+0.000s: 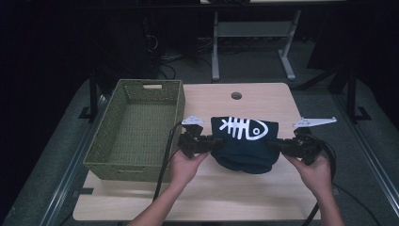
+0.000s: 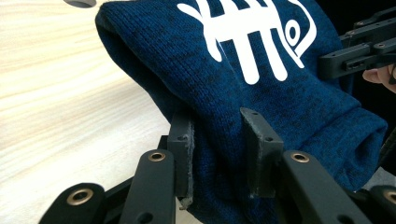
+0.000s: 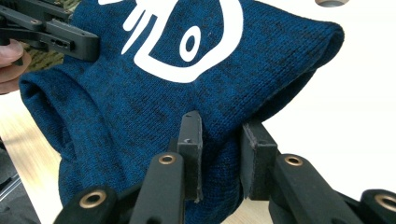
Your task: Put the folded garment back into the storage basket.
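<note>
A dark blue knitted garment with a white fish-skeleton print (image 1: pixel 244 141) is pinched at both sides by the left gripper (image 1: pixel 212 141) and right gripper (image 1: pixel 276 145) at table centre, the woven olive basket (image 1: pixel 136 129) at 9 o'clock apparently unfilled.

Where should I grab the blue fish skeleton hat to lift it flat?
Grip the blue hat at its two side edges, one gripper from each side. It lies wide and floppy on the table; the left gripper and right gripper already pinch there.
</note>
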Tool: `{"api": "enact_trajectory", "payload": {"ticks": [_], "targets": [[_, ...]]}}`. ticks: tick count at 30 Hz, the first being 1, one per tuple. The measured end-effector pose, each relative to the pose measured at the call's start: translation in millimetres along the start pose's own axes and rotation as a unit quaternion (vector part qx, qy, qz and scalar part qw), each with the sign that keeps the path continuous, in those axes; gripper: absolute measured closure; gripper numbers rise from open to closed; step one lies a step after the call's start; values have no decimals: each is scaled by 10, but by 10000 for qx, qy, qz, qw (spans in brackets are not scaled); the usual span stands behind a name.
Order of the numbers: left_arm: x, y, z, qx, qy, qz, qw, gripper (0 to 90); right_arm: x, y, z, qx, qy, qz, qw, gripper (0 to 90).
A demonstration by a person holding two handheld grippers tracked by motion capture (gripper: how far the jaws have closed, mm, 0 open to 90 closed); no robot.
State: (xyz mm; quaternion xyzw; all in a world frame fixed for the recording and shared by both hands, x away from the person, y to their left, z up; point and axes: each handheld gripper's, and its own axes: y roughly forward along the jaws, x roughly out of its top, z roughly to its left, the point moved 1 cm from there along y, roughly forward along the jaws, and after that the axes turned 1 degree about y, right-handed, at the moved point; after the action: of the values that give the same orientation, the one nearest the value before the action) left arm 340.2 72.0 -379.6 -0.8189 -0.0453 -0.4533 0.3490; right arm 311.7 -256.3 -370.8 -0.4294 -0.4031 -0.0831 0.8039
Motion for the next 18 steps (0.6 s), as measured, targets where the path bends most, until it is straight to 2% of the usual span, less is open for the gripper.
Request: {"api": "enact_trajectory", "payload": {"ticks": [11, 18], "targets": [[101, -185, 59, 45, 28, -77, 10000, 673, 168, 20, 119, 40, -98, -18, 9999, 727], [145, -301, 121, 39, -49, -157, 9999, 673, 276, 35, 200, 89, -171, -57, 9998, 726]]}}
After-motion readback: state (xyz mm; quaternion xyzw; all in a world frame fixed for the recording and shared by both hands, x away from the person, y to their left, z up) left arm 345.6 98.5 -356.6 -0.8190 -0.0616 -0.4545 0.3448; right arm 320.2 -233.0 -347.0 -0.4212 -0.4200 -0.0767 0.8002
